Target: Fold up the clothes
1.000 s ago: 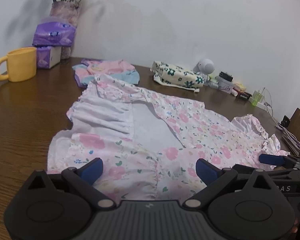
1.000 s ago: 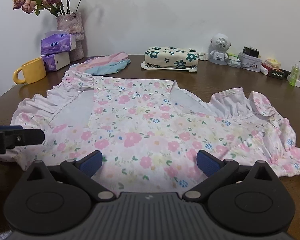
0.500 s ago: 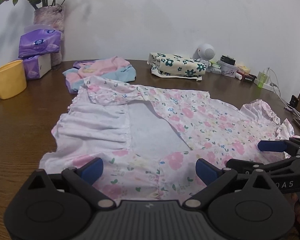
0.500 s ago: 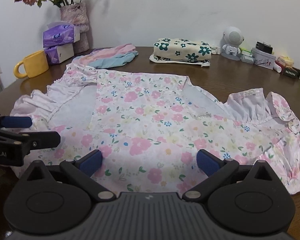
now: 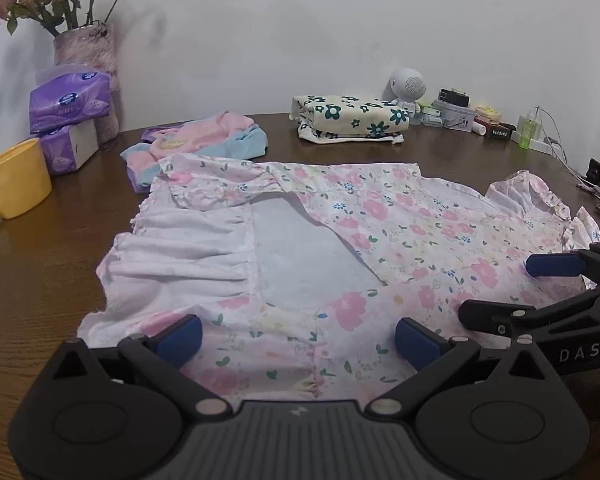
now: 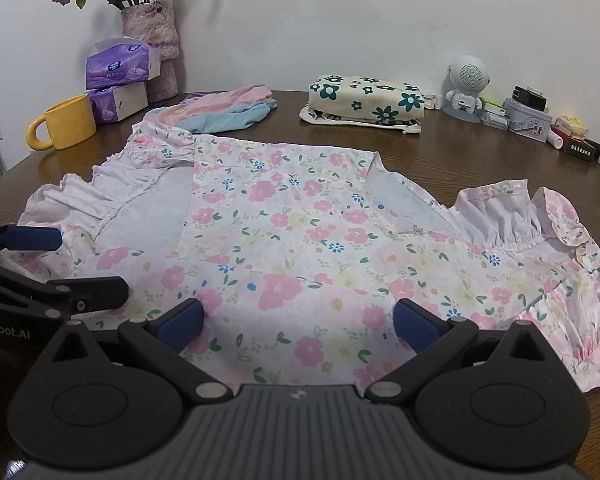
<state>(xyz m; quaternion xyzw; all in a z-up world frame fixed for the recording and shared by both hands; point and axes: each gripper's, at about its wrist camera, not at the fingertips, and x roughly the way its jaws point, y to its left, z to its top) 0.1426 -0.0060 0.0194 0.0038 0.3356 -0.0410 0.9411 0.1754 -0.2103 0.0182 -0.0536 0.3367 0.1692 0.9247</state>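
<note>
In the middle of both frames, a flowery pink dress (image 5: 340, 240) lay spread flat on the brown worktop (image 5: 40, 280). The left gripper (image 5: 298, 338) sat low in its frame, over the near edge of the dress, fingers wide apart and holding nothing. The right gripper (image 6: 298, 322) was the same. A yellow mug (image 6: 66, 122) stood at the left, near purple tissue packs (image 6: 118, 66).

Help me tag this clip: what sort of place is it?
Probably a home: a dark wooden table against a white wall, with a yellow ceramic mug, purple tissue packs and a vase of dried roses.
</note>
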